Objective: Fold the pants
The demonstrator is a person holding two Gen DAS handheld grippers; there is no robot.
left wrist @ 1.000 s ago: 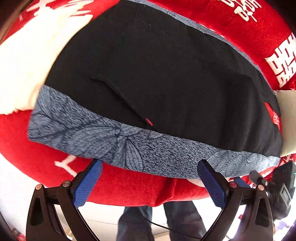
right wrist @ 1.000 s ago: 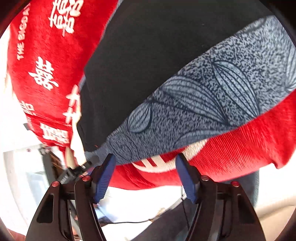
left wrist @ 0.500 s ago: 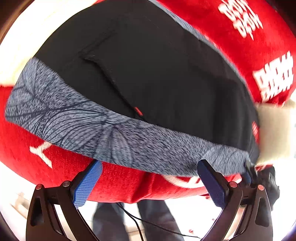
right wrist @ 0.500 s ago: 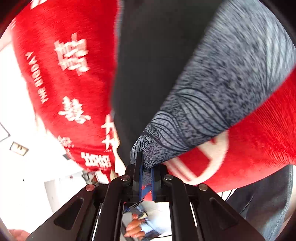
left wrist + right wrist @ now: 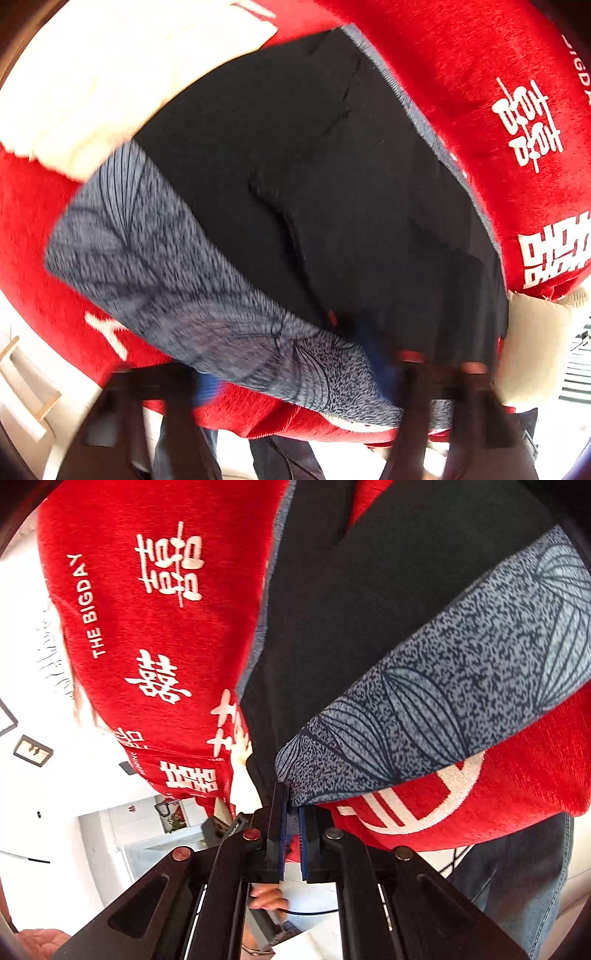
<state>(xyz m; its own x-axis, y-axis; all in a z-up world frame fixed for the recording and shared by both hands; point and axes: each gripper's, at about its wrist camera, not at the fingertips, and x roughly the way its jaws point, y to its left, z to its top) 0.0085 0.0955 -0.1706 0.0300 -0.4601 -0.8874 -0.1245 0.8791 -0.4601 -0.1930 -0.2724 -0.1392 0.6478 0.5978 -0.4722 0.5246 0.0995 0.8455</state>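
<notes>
The black pants (image 5: 332,177), with their grey leaf-patterned waistband (image 5: 192,295), lie spread on a red blanket (image 5: 461,74) printed with white characters. The right gripper (image 5: 291,812) has its jaws pressed together on the corner of the waistband. The left gripper (image 5: 295,384) is badly blurred; its jaws are closing around the waistband's near edge, though the pads do not seem to press it.

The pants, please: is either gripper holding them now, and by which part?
The right gripper is shut on the pants at a corner of the grey patterned waistband. The left gripper's jaws are closing around that band.
</notes>
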